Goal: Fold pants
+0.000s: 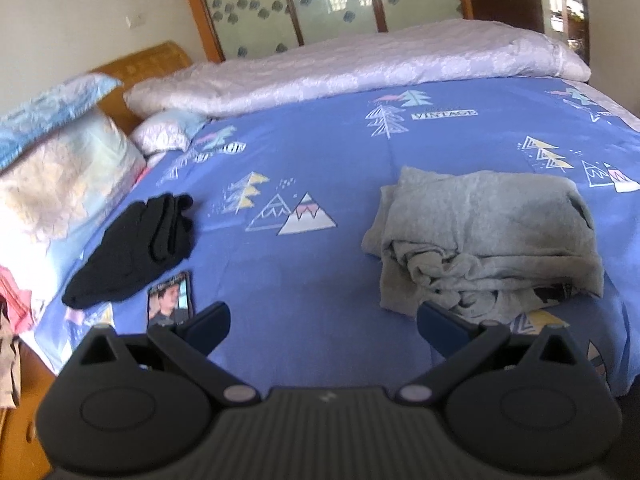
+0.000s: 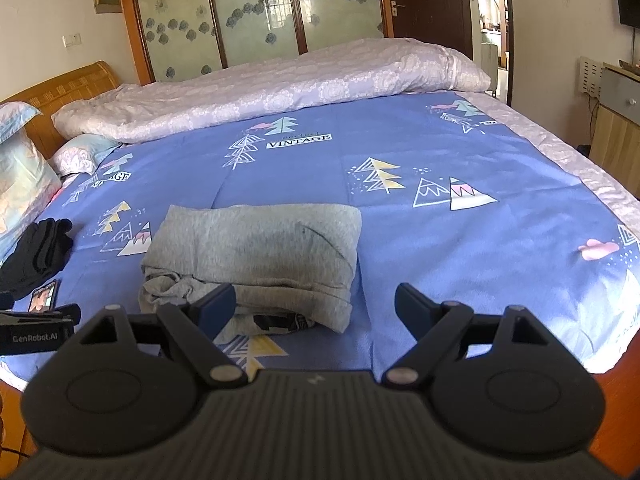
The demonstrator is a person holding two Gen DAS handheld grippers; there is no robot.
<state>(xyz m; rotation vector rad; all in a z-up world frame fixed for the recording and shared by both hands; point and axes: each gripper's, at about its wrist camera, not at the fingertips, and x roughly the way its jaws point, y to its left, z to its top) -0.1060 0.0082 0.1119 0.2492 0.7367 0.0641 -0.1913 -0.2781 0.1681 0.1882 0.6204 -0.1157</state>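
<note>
Grey pants (image 1: 488, 240) lie folded in a thick, slightly rumpled stack on the blue patterned bedsheet (image 1: 304, 280). They also show in the right wrist view (image 2: 260, 256). My left gripper (image 1: 322, 322) is open and empty, just in front of and to the left of the stack. My right gripper (image 2: 314, 306) is open and empty, with its left finger (image 2: 218, 304) over the stack's near edge. The left gripper's body (image 2: 38, 330) shows at the left edge of the right wrist view.
A black folded garment (image 1: 136, 248) and a phone (image 1: 170, 300) lie left of the pants. Pillows (image 1: 60, 176) sit at the headboard, and a rolled pale quilt (image 1: 360, 68) runs along the far side. The bed's near edge (image 2: 600, 360) drops to the floor.
</note>
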